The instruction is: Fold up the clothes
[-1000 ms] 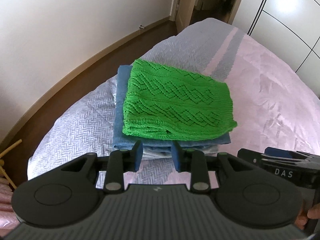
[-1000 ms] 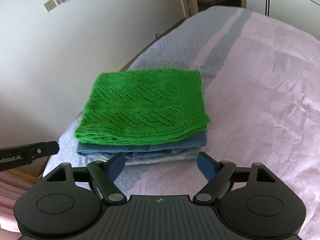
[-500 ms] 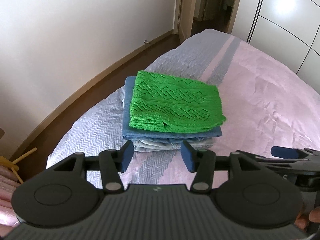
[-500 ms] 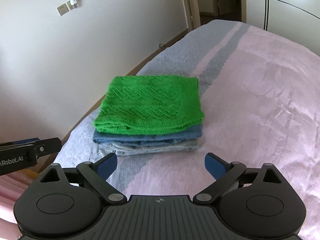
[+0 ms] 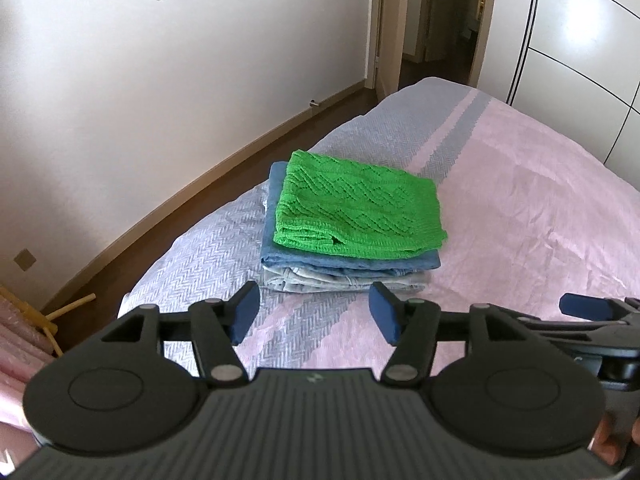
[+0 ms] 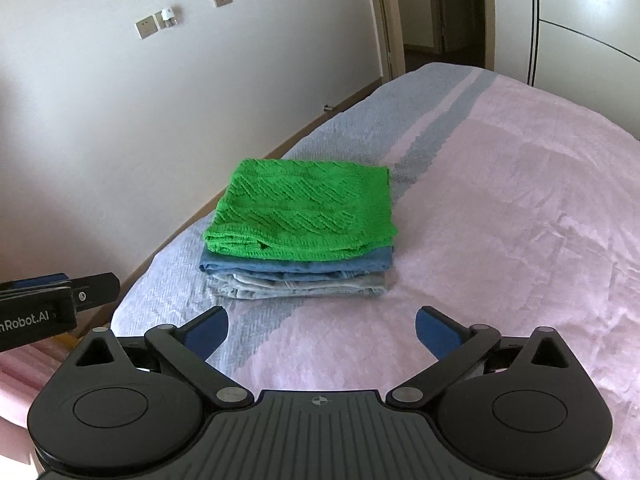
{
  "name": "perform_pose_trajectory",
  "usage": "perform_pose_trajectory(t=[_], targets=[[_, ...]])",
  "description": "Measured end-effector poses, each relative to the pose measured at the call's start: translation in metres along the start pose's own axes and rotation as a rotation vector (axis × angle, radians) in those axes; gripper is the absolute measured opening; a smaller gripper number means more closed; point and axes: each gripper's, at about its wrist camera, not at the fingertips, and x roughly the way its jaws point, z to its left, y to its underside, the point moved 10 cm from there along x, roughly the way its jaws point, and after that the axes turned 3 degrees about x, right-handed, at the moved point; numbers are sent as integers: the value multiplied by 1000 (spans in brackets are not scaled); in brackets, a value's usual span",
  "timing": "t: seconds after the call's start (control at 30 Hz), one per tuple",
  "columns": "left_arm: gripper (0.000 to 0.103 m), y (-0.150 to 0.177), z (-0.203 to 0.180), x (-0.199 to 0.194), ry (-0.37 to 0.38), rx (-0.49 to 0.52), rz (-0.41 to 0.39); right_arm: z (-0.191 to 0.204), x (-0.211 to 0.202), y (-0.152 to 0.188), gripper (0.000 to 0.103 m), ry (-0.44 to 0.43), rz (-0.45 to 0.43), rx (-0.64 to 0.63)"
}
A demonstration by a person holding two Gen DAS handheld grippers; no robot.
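Clothes lie in one stack of three folded pieces on the bed (image 5: 540, 216), close to its left edge: a green knit sweater (image 5: 360, 208) on top, a blue denim garment (image 5: 348, 258) under it, and a pale washed denim piece (image 5: 344, 280) at the bottom, each resting on the one below. The stack sits where the grey herringbone part of the bedspread meets the pink part. Two grippers hover over the near side of the bed, both short of the stack and touching nothing. The left gripper (image 5: 314, 314) has its blue pads apart and empty; the right gripper (image 6: 322, 330) is spread wider, also empty. Nothing lies between the grippers and the stack. Beyond the bed's left edge run a strip of brown floor (image 5: 224, 176) and a white wall (image 5: 160, 80) with three wall plates; an open door (image 5: 436, 20) stands past the far end, and white wardrobe panels (image 5: 580, 40) rise on the right.
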Motion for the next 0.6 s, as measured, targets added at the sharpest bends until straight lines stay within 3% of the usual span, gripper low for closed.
perform_pose_trajectory(t=[0.17,0.6], targets=[[64,13,-9,-16,-21,-10,-5,-7,-15,12,102,-3,3,-13],[66,56,-25,-54,-58,-69,-19,-26,-56,43,102,23,1,-70]])
